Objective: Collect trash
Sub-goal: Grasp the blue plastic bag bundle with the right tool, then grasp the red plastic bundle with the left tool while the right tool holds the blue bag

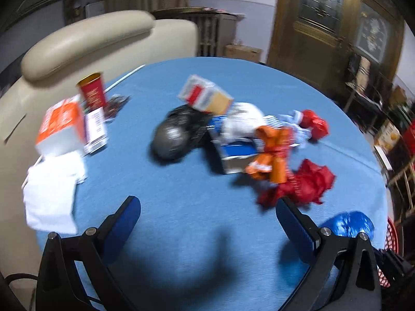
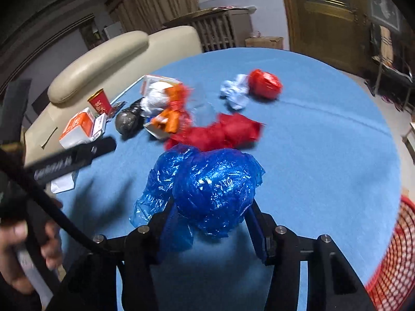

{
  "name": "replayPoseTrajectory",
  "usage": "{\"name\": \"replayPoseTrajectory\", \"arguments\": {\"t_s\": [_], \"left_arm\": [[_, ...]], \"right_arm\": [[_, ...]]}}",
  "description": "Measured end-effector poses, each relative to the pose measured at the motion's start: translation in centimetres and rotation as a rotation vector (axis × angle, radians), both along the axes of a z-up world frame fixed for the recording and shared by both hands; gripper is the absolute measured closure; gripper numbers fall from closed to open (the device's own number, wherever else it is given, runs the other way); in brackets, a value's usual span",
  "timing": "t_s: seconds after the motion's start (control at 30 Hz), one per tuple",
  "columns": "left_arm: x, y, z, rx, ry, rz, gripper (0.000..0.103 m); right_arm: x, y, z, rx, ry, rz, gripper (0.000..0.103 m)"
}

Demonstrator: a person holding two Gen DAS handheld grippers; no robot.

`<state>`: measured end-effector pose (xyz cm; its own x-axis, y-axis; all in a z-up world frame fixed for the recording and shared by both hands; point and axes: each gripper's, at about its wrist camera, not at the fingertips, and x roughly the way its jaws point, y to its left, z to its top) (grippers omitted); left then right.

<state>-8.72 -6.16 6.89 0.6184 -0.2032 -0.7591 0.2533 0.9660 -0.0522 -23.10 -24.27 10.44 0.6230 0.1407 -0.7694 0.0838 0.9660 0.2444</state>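
A blue cloth covers the round table [image 1: 181, 233], which is strewn with trash. My right gripper [image 2: 211, 216] is shut on a crumpled blue plastic bag [image 2: 215, 186] just above the cloth, at the near right edge. That blue bag [image 1: 347, 224] also shows beside my left gripper [image 1: 207, 207], which hangs open and empty over bare cloth. Beyond it lie a red crumpled wrapper [image 1: 303, 184], an orange wrapper [image 1: 272, 150], a black bag [image 1: 179, 132], a white bag [image 1: 243, 119], a carton [image 1: 205, 96] and a red ball of plastic [image 1: 313, 124].
At the far left stand an orange-and-white box [image 1: 62, 127], a red paper cup [image 1: 92, 93] and a white tissue [image 1: 52, 194]. A red mesh basket [image 2: 394, 254] sits off the table's right edge. A cream sofa [image 1: 85, 41] backs the left side. A hand [image 2: 15, 246] holds the left tool.
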Motion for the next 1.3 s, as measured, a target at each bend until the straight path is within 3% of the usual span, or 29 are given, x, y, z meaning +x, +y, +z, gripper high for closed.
{"name": "replayPoseTrajectory", "arguments": {"t_s": [0.13, 0.27, 0.4, 0.5, 0.63, 0.67, 0.7, 0.73, 1.03, 1.3], "left_arm": [[-0.3, -3.5, -0.1, 0.014, 0.003, -0.109, 0.000], [-0.9, -7.8, 0.4, 0.042, -0.020, -0.292, 0.000], [-1.0, -11.3, 0.3, 0.105, -0.032, -0.476, 0.000], [0.0, -12.9, -0.9, 0.155, -0.004, -0.535, 0.000], [1.6, -13.8, -2.3, 0.177, 0.040, -0.532, 0.001], [1.9, -13.7, -2.8, 0.173, 0.068, -0.536, 0.013], [2.1, -13.8, -3.3, 0.173, 0.103, -0.539, 0.042], [2.5, -13.7, -3.8, 0.177, 0.140, -0.534, 0.050], [-0.7, -10.9, -2.7, 0.053, 0.133, -0.528, 0.051], [-4.0, -5.2, -1.9, -0.089, 0.125, -0.388, 0.051]], "right_arm": [[-0.2, -0.9, 0.1, 0.023, 0.001, -0.086, 0.049], [-0.8, -3.2, 0.2, 0.042, -0.009, -0.156, 0.049], [-2.0, -5.2, 0.6, 0.063, -0.021, -0.211, 0.049], [-2.7, -6.3, 0.7, 0.074, -0.026, -0.239, 0.049], [-3.2, -7.1, 0.6, 0.087, -0.028, -0.262, 0.049], [-3.2, -7.2, 0.5, 0.089, -0.028, -0.266, 0.049], [-3.3, -7.4, 0.5, 0.091, -0.027, -0.270, 0.049], [-3.3, -7.5, 0.4, 0.097, -0.026, -0.273, 0.049], [-3.5, -7.2, 0.7, 0.094, -0.038, -0.276, 0.049], [-4.1, -6.3, 1.4, 0.075, -0.050, -0.259, 0.049]]}}
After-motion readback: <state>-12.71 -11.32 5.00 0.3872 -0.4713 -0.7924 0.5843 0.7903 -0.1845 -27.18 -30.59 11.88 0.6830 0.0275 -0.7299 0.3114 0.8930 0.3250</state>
